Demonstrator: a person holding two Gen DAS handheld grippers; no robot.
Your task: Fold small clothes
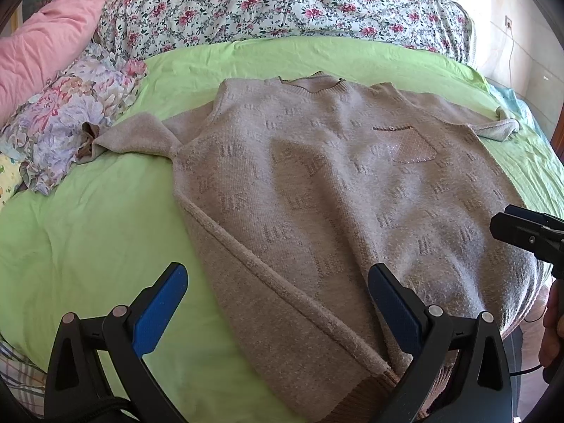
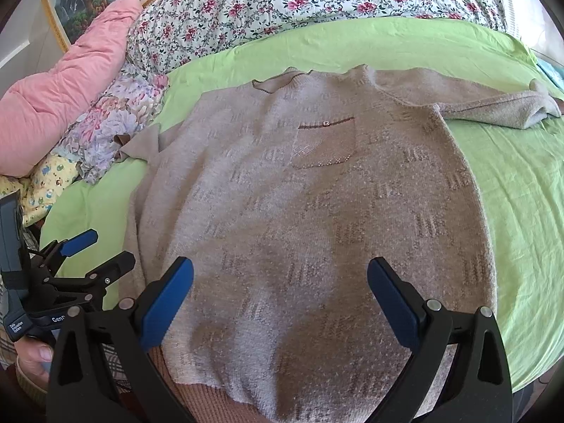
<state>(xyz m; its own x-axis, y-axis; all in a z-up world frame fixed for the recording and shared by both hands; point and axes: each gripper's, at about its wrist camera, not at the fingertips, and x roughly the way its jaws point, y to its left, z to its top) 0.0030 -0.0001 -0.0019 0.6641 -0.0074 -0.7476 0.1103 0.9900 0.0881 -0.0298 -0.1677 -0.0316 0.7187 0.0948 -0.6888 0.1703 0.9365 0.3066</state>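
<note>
A beige knitted sweater [image 1: 335,190] with a small chest pocket lies flat, front up, on the green sheet [image 1: 88,229], collar far, hem near me. It also fills the right wrist view [image 2: 310,211]. Its left sleeve [image 1: 134,134] is bent toward the floral cloth; its right sleeve [image 2: 493,105] stretches out to the right. My left gripper [image 1: 278,292] is open above the sweater's left side seam near the hem. My right gripper [image 2: 280,289] is open above the lower middle of the sweater. Neither holds anything.
A floral duvet [image 1: 264,0] is piled along the far side. A pink quilt [image 1: 46,38] and a floral cloth [image 1: 70,112] lie at the left. The bed's near edge [image 2: 528,370] drops off just below the sweater hem.
</note>
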